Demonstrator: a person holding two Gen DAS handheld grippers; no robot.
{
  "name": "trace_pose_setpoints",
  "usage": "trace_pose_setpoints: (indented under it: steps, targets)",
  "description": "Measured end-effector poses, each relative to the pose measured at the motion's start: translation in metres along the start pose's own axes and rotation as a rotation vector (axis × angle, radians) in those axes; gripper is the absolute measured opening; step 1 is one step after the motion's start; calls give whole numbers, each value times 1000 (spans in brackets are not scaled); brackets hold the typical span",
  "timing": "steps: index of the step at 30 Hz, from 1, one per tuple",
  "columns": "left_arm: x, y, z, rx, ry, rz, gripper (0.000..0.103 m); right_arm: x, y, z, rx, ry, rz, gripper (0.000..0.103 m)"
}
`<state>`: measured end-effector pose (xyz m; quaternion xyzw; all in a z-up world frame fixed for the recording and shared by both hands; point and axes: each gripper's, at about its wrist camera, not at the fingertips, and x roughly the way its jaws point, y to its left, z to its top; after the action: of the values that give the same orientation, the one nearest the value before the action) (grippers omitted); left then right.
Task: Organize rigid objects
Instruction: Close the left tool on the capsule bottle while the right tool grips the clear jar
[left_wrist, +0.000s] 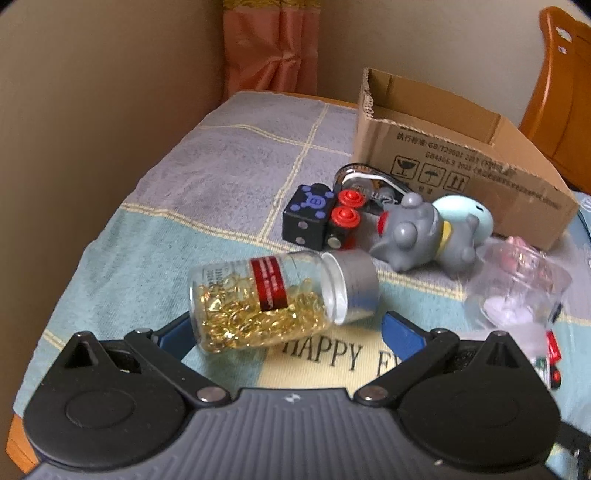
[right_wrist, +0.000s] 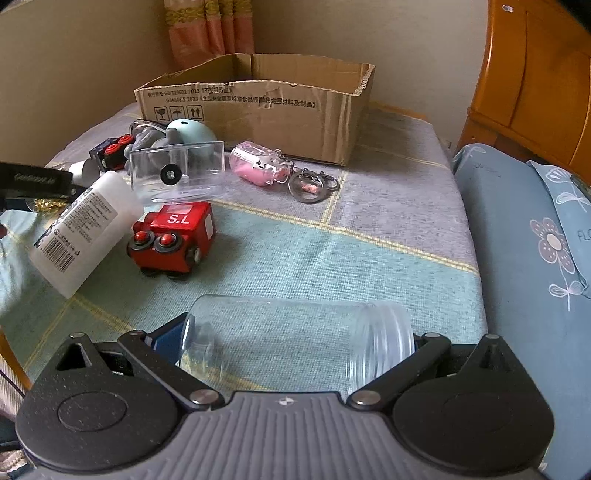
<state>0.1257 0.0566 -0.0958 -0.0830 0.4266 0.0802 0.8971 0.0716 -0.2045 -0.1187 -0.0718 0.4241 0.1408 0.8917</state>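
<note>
While the left claw (left_wrist: 284, 325) stands wide around the capsule bottle (left_wrist: 273, 299) and the right claw (right_wrist: 295, 343) spans the empty jar (right_wrist: 299, 332), both look smooth, slippery and best gripped mid-body.

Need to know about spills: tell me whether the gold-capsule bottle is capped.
Capped. The bottle lies on its side with its grey cap on.

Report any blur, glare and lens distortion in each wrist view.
Left wrist view: the clear plastic container at the right edge is smeared; the capsule bottle is sharp; the tablecloth grid bows with fisheye. Right wrist view: mostly sharp, soft daylight, the empty glass jar shows faint glare.
</note>
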Motion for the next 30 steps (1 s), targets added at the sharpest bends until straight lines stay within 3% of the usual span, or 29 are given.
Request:
trace_pose_setpoints:
  steps: [13,26,30]
  targets:
    - [-1,8,2,34,-52,64,102,-3,5,0,7,27,-10,103]
    - [1,8,6,49,-52,10,102,-21,0,2,93,35,7,103]
    - [0,14,7,32,-61,16,102,-22,5,1,63,44,-30,103]
